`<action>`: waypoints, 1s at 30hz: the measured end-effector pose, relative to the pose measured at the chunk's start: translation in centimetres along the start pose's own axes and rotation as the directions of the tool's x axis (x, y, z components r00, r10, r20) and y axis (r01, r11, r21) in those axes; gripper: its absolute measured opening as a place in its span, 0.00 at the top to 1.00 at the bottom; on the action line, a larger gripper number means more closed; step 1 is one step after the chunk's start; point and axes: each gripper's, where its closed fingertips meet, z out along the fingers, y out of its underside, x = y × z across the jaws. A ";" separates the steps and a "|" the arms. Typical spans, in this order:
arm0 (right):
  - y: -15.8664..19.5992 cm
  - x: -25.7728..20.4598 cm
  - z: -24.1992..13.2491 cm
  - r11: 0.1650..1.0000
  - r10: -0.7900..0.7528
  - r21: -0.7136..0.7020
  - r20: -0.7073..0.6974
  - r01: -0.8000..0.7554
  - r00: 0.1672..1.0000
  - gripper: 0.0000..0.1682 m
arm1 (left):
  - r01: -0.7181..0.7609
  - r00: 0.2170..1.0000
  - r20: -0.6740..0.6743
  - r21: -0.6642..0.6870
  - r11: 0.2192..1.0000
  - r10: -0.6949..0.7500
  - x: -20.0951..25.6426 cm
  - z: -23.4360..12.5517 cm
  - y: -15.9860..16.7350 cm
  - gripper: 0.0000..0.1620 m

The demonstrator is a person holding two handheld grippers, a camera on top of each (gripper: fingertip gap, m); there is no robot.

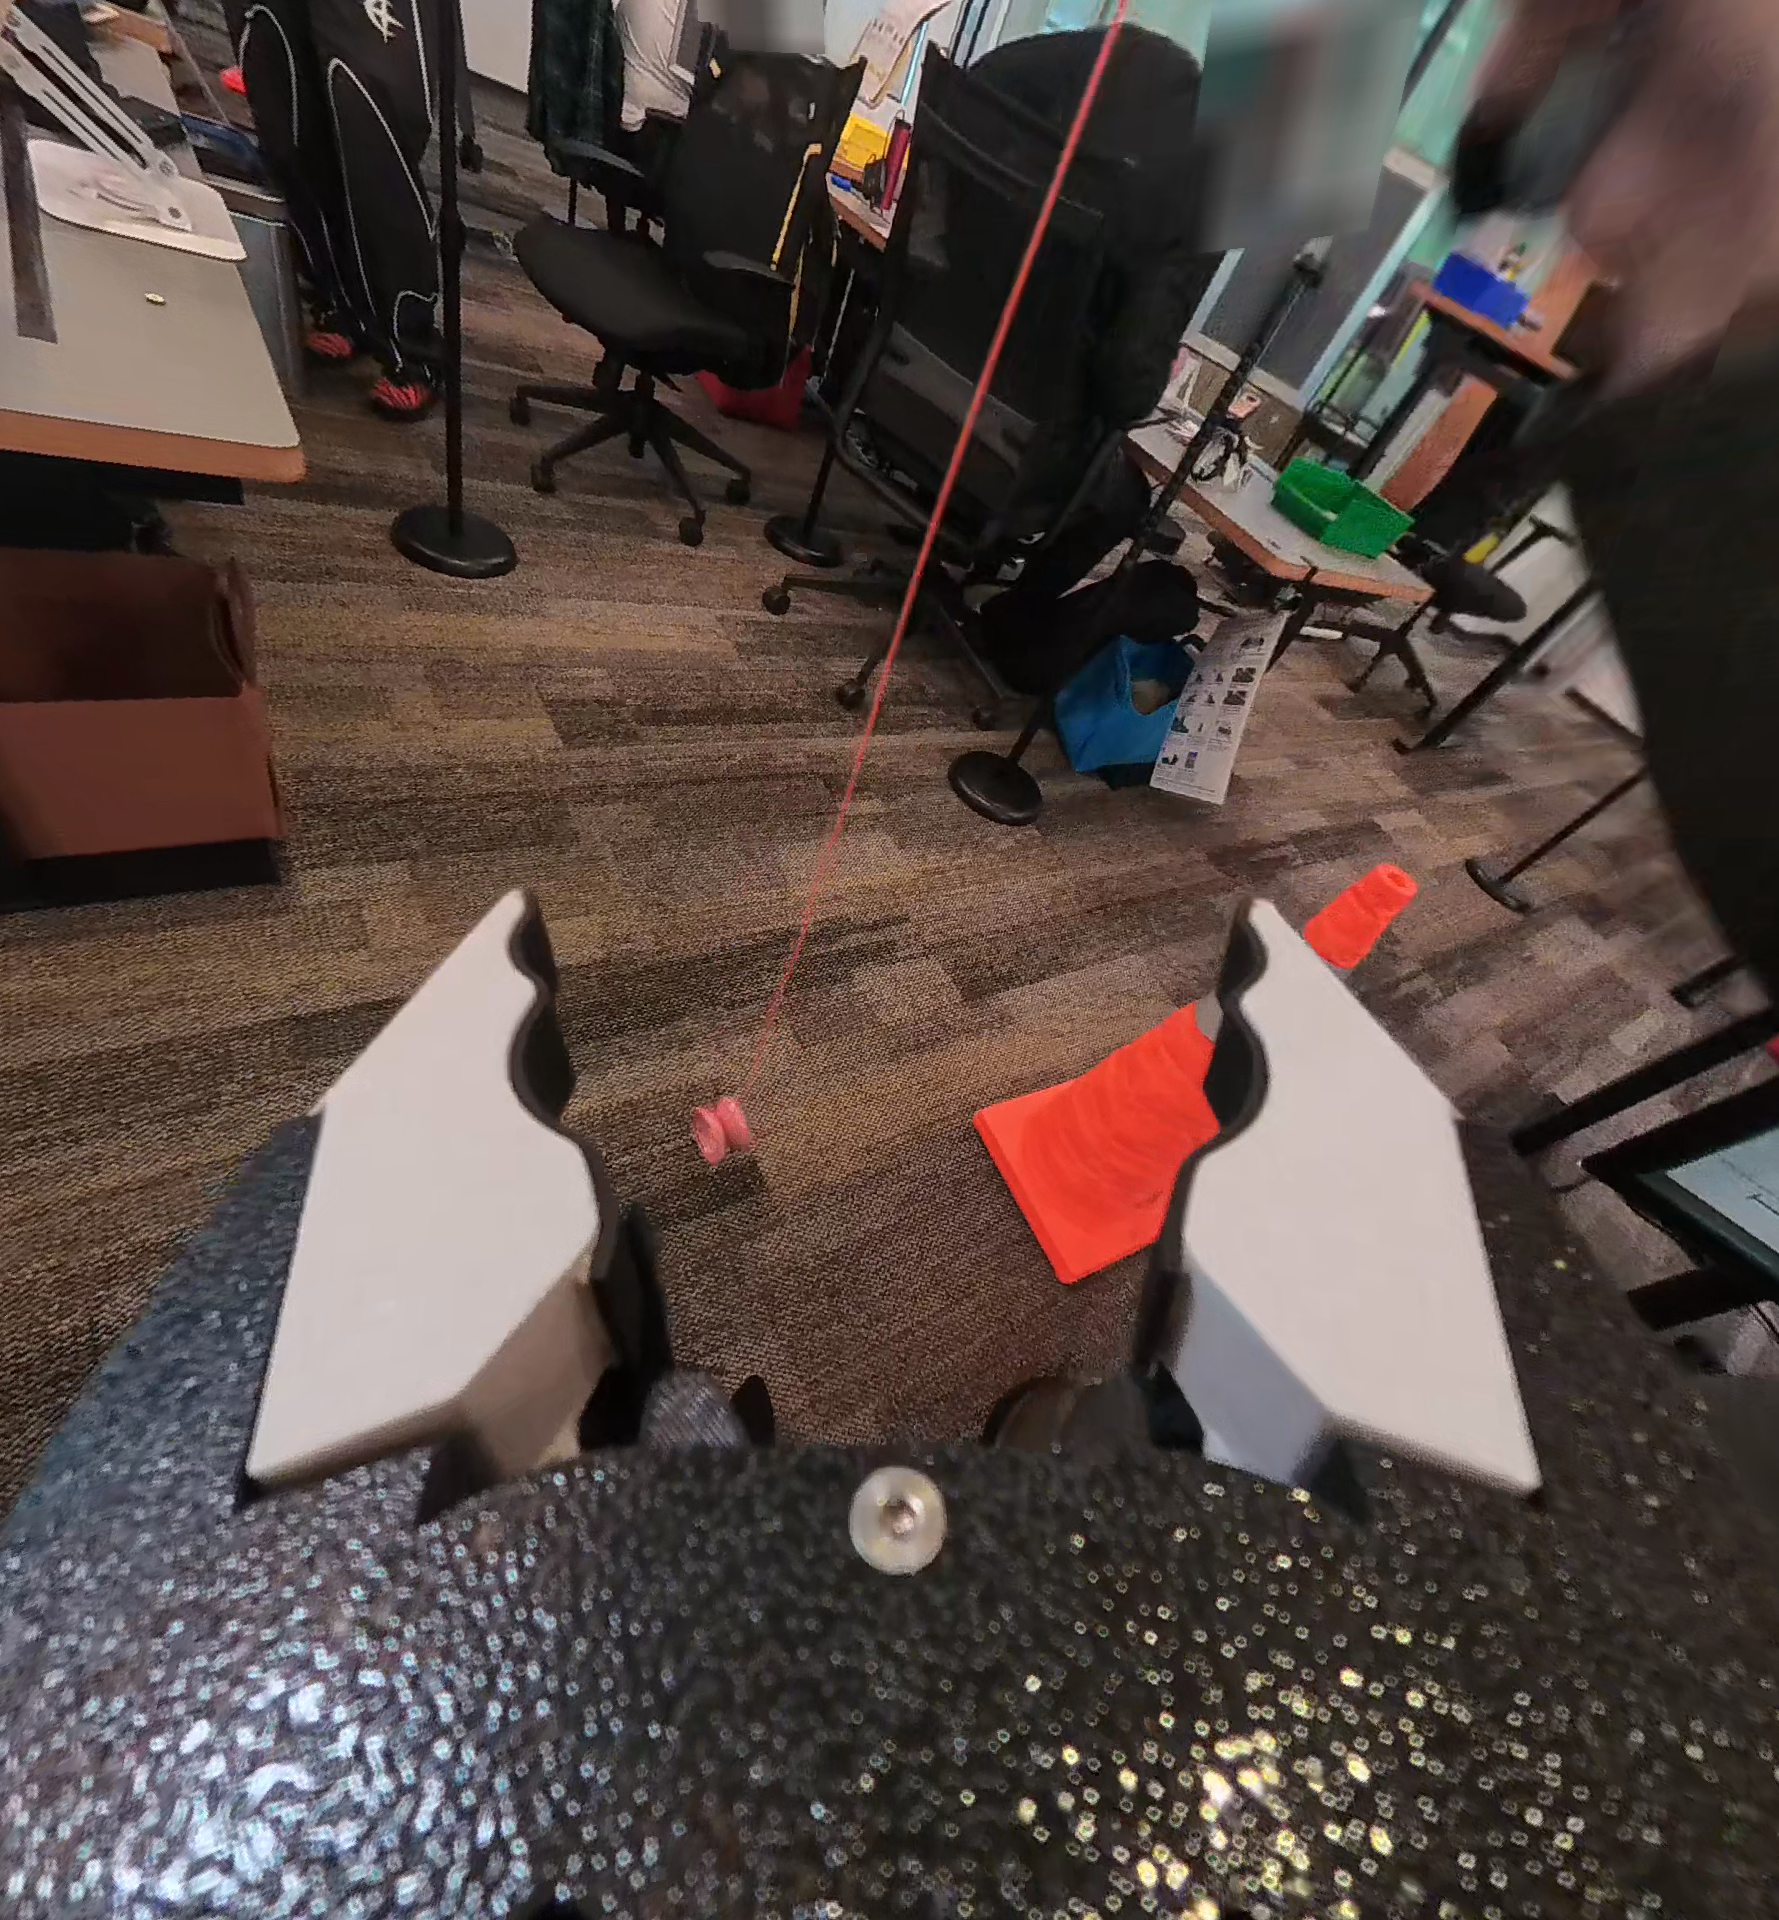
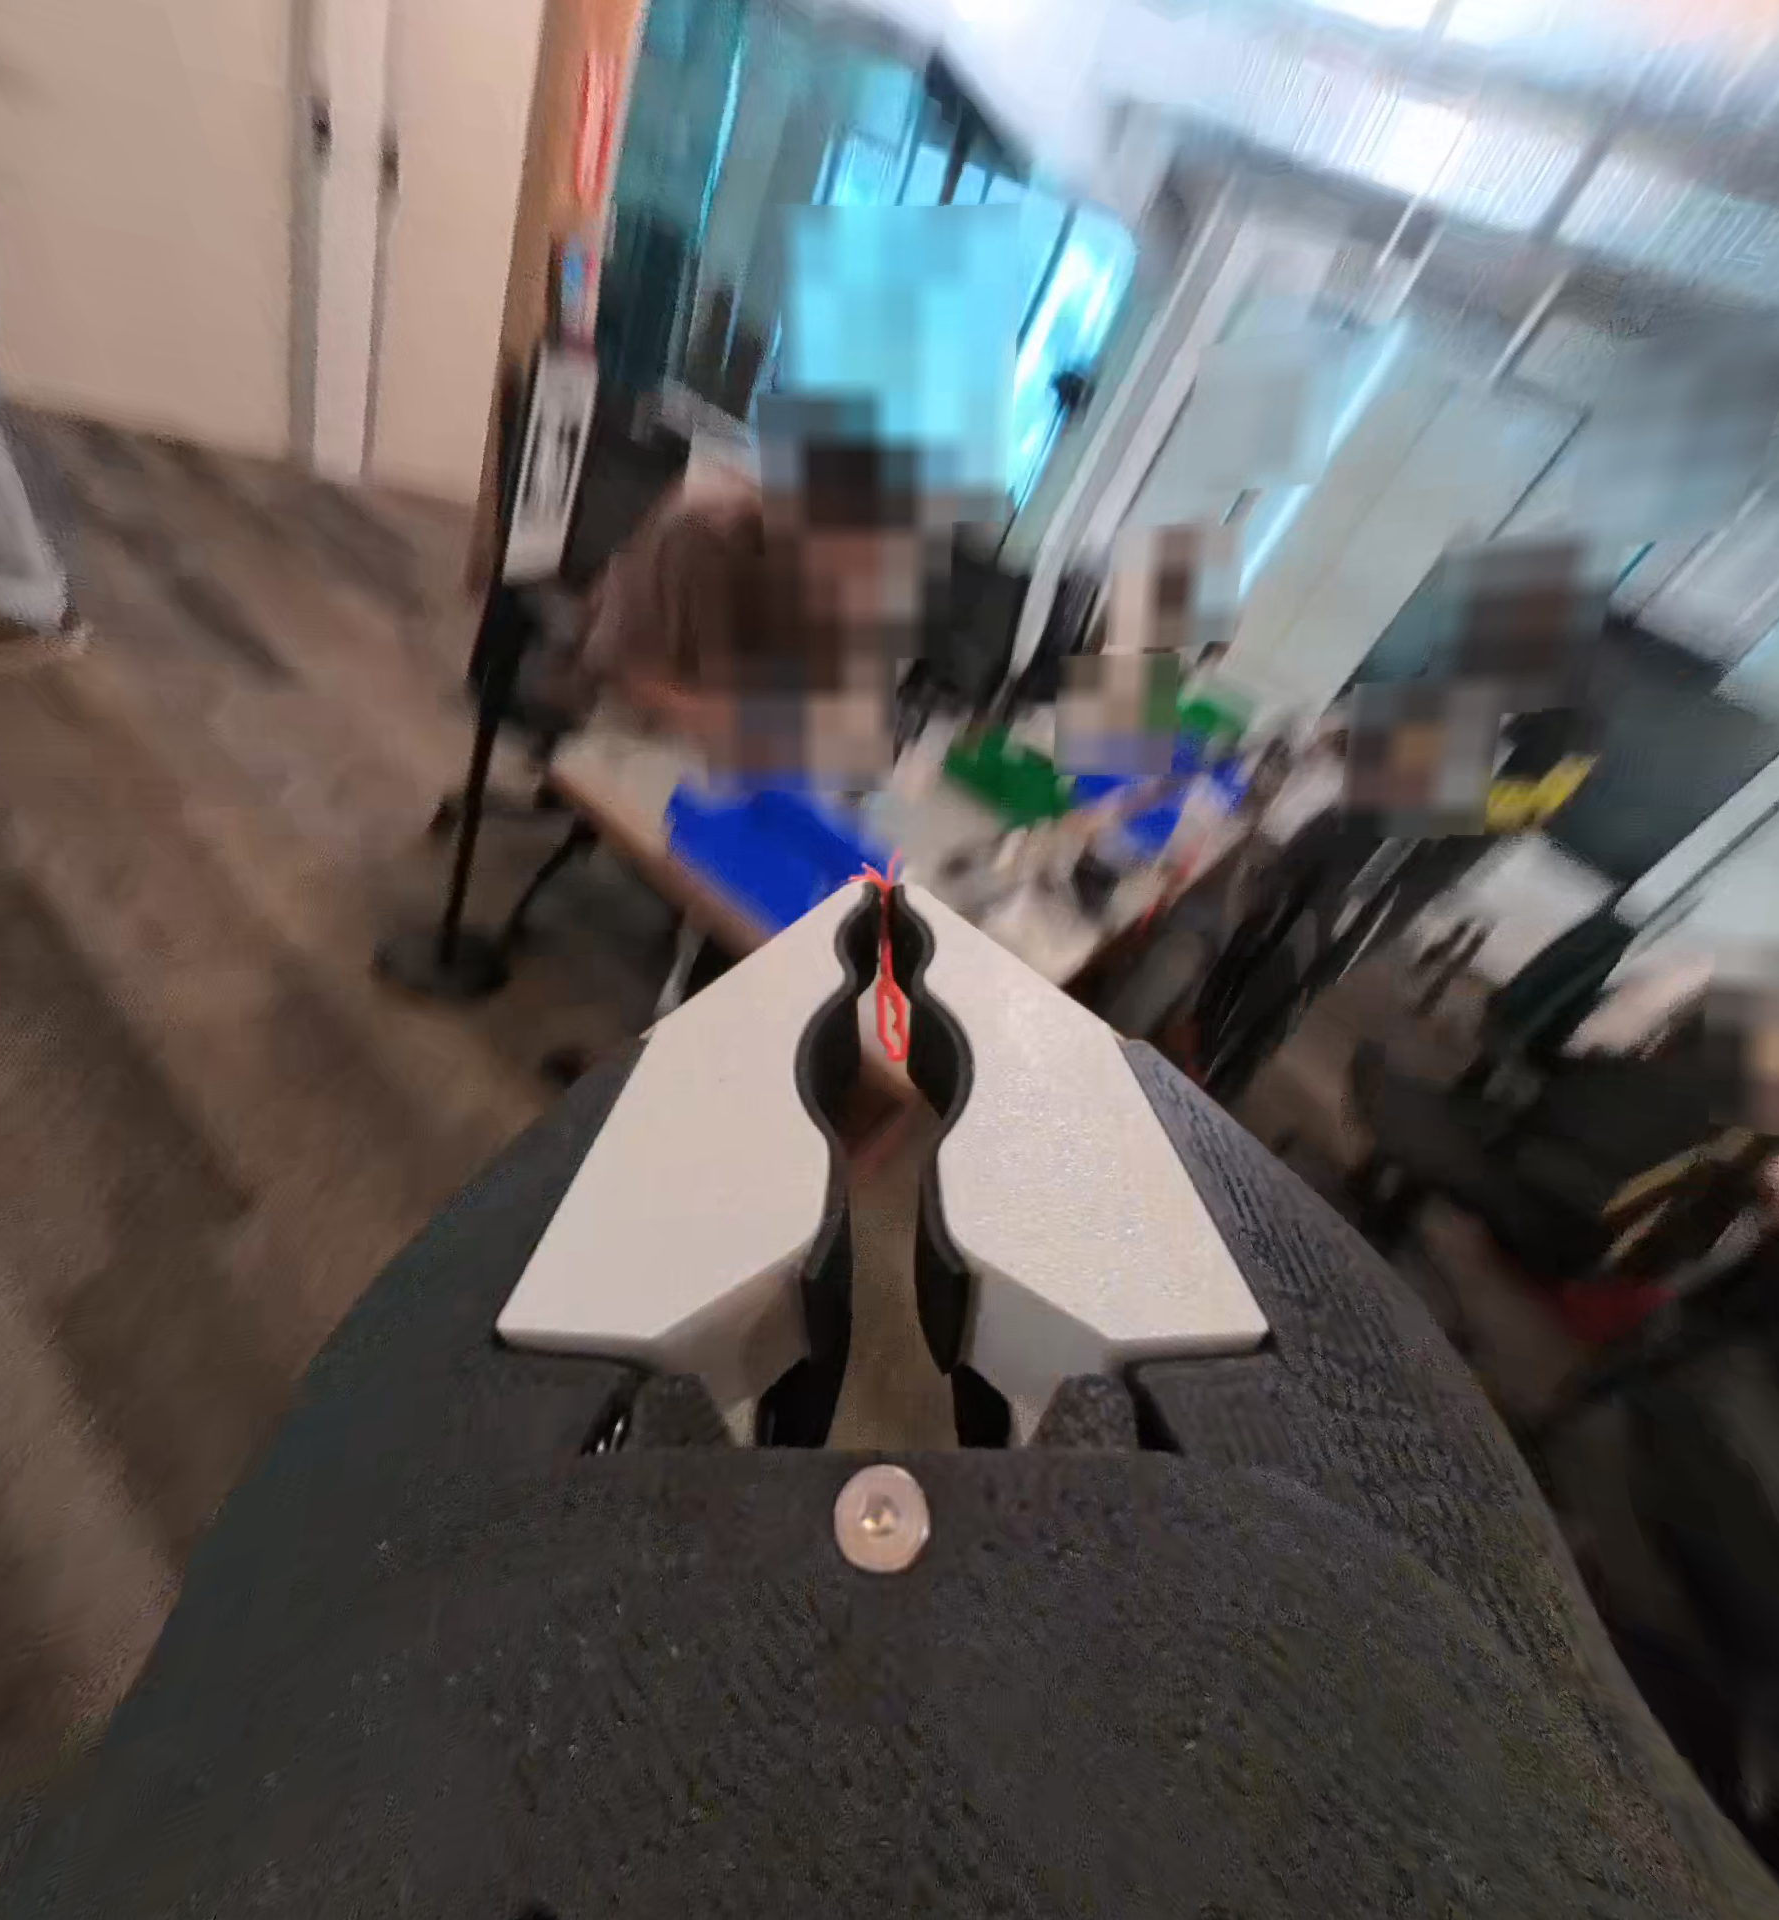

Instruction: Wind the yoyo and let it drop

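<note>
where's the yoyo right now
In the left wrist view the pink yoyo hangs on its red string above the carpet, between the open left hand-held gripper fingers, left of the orange cone.

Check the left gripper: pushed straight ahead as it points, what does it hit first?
Likely the pink yoyo, hanging on its red string between the open left gripper fingers' line. Depth is unclear; missing it, the carpet comes next.

A pink yoyo (image 1: 723, 1128) hangs on red string (image 1: 952, 457) over brown streaked carpet (image 1: 573, 790). Orange cones (image 1: 1103, 1143) lie nearby; both grippers have pale grey fingers (image 1: 428, 1195).
</note>
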 end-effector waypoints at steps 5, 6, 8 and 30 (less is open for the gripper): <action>-21.8 8.5 -7.6 0.884 -0.101 0.425 -0.233 0.195 0.967 1.00 | -0.013 1.000 -0.020 -0.033 0.999 0.012 0.8 0.9 0.8 0.23; -24.1 9.1 -8.3 0.866 -0.124 0.444 -0.251 0.228 0.960 1.00 | -0.012 1.000 -0.028 -0.033 0.999 0.011 1.0 1.1 0.8 0.22; -27.0 9.4 -9.2 0.841 -0.177 0.458 -0.270 0.288 0.947 1.00 | -0.018 0.999 -0.032 -0.014 1.000 0.018 1.5 1.7 0.3 0.21; -26.6 0.6 -10.1 0.860 -0.321 0.408 -0.035 0.307 0.946 1.00 | -0.389 0.896 0.170 0.746 0.540 0.410 19.7 -2.5 -30.0 0.03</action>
